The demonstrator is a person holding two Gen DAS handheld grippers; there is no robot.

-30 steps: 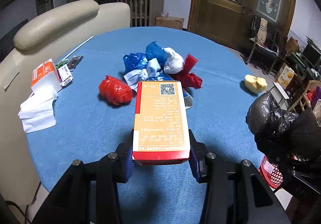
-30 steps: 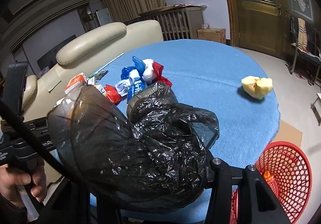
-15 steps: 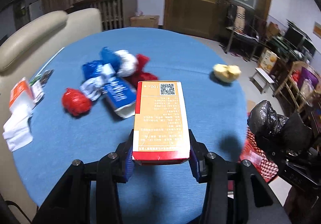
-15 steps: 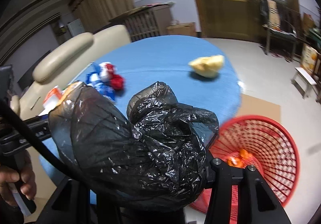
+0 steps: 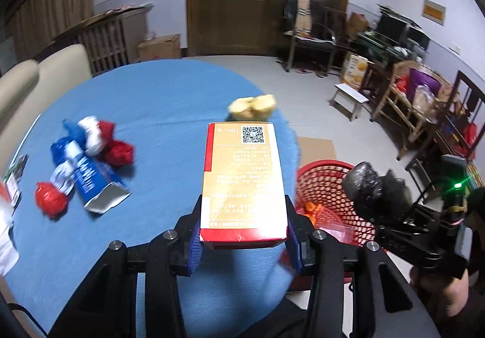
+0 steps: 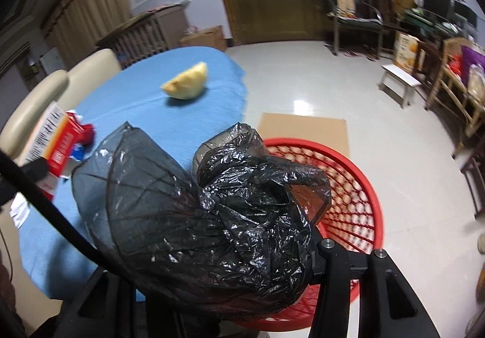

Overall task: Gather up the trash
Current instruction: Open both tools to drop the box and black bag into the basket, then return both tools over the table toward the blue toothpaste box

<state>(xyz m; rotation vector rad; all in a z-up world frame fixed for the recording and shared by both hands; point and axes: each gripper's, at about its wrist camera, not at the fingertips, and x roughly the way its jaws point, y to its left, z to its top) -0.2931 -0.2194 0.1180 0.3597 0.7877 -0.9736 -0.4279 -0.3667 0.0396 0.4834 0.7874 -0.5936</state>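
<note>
Left gripper (image 5: 244,242) jaws clamped on orange carton (image 5: 244,183); right gripper (image 6: 212,250) jaws clamped on black plastic bag (image 6: 212,207); red basket (image 6: 360,186) beyond right jaws, beside blue worktop (image 5: 157,114).

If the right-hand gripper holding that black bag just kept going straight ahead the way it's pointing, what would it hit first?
Most likely the red basket on the floor: it sits right beyond the black bag clamped in the right gripper. Depth is hard to judge.

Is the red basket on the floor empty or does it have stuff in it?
Not empty: orange pieces lie inside the red basket.
</note>
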